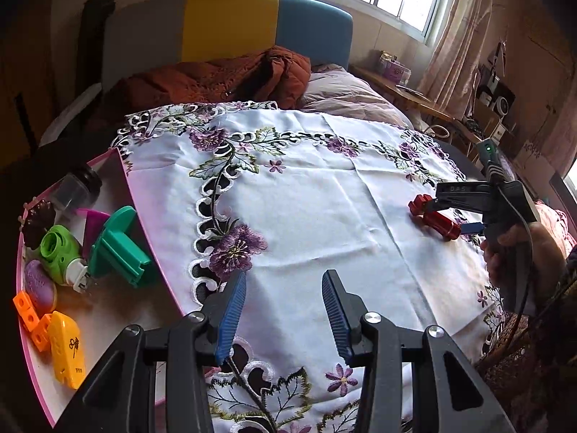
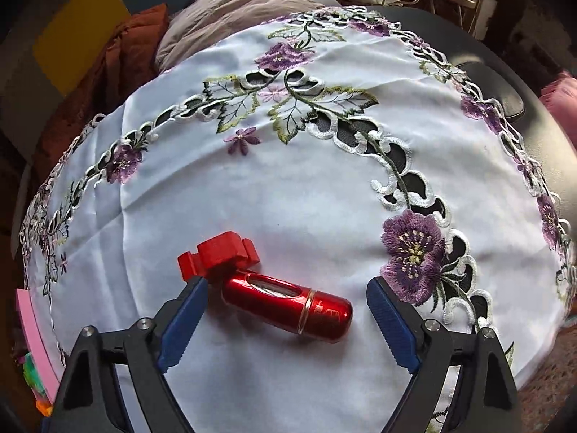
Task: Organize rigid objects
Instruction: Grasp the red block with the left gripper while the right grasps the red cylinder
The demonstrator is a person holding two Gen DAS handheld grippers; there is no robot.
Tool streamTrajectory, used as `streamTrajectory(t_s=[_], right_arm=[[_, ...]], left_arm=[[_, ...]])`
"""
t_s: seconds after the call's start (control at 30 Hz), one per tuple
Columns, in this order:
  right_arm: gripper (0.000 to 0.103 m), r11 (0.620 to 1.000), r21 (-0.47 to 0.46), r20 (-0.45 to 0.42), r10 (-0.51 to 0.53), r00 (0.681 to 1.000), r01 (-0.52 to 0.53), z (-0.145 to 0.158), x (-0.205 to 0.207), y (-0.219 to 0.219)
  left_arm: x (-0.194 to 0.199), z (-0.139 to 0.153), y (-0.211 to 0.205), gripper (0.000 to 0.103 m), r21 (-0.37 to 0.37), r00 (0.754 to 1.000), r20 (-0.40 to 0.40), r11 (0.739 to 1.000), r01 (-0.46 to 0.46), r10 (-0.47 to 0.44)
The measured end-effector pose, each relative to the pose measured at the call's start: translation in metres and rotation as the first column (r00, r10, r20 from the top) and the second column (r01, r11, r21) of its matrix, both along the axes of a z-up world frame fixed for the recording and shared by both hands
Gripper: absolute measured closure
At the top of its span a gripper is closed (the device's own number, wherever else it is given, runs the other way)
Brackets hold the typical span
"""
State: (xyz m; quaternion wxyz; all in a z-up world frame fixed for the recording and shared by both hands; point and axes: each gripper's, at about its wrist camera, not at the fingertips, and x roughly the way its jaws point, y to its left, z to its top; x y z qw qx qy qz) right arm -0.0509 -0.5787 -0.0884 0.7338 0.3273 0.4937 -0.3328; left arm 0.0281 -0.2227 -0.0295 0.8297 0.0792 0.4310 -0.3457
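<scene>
A shiny red metal cylinder (image 2: 288,305) lies on the white embroidered cloth, with a red plastic block (image 2: 220,252) touching its far left end. My right gripper (image 2: 286,303) is open, its blue fingers on either side of the cylinder, low over the cloth. Both red pieces also show in the left wrist view, the cylinder (image 1: 441,225) and the block (image 1: 420,204), with the right gripper (image 1: 458,213) around them. My left gripper (image 1: 285,288) is open and empty above the cloth's near edge, beside a pink tray (image 1: 144,216).
The pink tray at the left holds a teal block (image 1: 119,249), a green toy (image 1: 59,249), a yellow piece (image 1: 66,346), orange cubes (image 1: 30,317), a purple disc (image 1: 39,285), a brown piece (image 1: 38,222) and a clear jar (image 1: 81,187). A bed with blankets lies behind the table.
</scene>
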Motion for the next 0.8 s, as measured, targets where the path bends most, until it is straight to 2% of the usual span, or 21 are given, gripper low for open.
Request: streamTrajectory(t_s=[0.07,0.17,0.27,0.4,0.53,0.63,0.8], right_arm=[[0.029,1.0,-0.004,-0.028,0.007,1.0,-0.007,-0.005,0.003,-0.001],[0.029,0.998,-0.015,-0.045,0.057,0.997,-0.057,-0.003,0.006,0.003],[0.029,0.997,-0.014,-0.009,0.079,0.997,-0.079,0.007,0.002,0.001],[0.029,0.995,-0.094,0.067,-0.039,0.997,0.045,0.027,-0.02,-0.024],[0.029,0.981,-0.133,0.15,-0.123,0.981,0.143,0.034,-0.035,-0.042],[0.029,0.969,-0.128,0.215,-0.179,0.96,0.21,0.04,-0.044,-0.05],[0.029,0.96,-0.15,0.296,-0.186,0.937,0.238,0.054,-0.052,-0.048]], left_arm=[[0.0,-0.001,0.001,0.059,-0.003,1.0,-0.004,1.0,-0.004,0.004],[-0.001,-0.002,0.0,0.059,0.0,1.0,-0.004,1.0,0.003,-0.003],[-0.002,-0.003,-0.003,0.059,0.009,1.0,-0.002,1.0,0.017,-0.017],[-0.001,-0.009,-0.014,0.059,0.031,0.999,-0.008,0.999,0.039,-0.038],[-0.004,-0.013,-0.035,0.059,0.049,0.997,-0.015,0.996,0.078,-0.078],[-0.006,-0.015,-0.057,0.059,0.05,0.993,-0.029,0.992,0.118,-0.117],[-0.005,-0.025,-0.104,0.059,0.027,0.978,-0.109,0.983,0.182,-0.178]])
